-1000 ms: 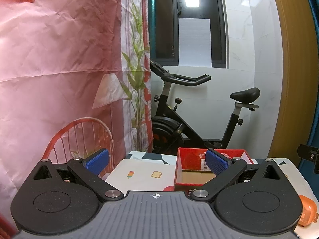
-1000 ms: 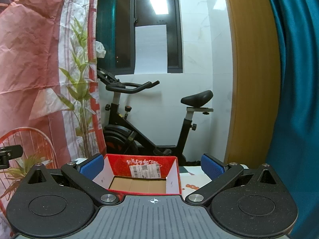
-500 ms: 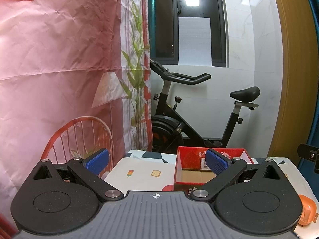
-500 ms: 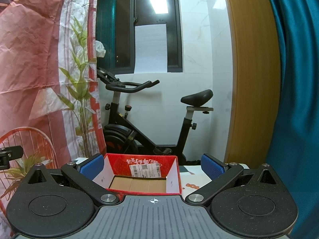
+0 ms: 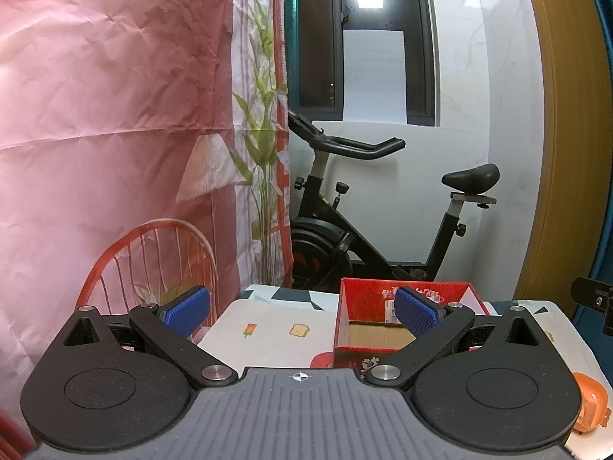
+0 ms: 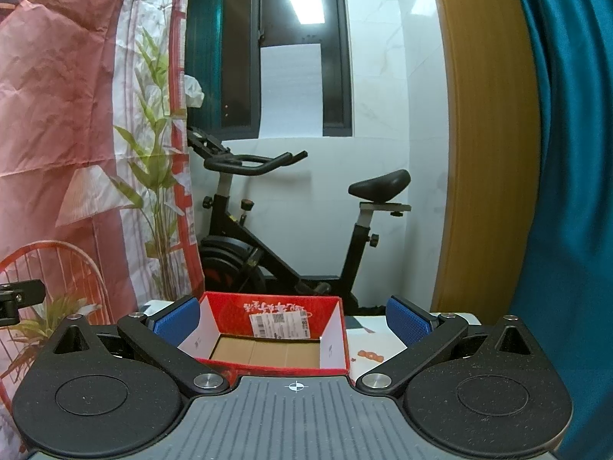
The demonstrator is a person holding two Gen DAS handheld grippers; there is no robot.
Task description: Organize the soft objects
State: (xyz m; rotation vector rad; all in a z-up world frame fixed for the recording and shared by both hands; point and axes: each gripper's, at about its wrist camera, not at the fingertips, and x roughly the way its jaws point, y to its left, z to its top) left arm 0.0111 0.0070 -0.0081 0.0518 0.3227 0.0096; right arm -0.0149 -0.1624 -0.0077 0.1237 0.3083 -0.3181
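A red cardboard box [image 5: 366,331] with a bare brown floor stands open on the table, right of centre in the left wrist view. My left gripper [image 5: 300,312] hovers open above the table's near side, nothing between its blue pads. The same box [image 6: 268,339] lies straight ahead in the right wrist view, a white barcode label on its far wall. My right gripper [image 6: 293,320] is open too, its fingers spread wider than the box and short of its near wall. An orange soft object [image 5: 592,408] shows at the lower right edge, partly hidden.
The table [image 5: 268,326] wears a white cloth printed with small food pictures. A black exercise bike [image 5: 345,237] stands behind it against a white wall. A pink printed sheet [image 5: 115,134] hangs on the left, a teal curtain [image 6: 567,191] on the right.
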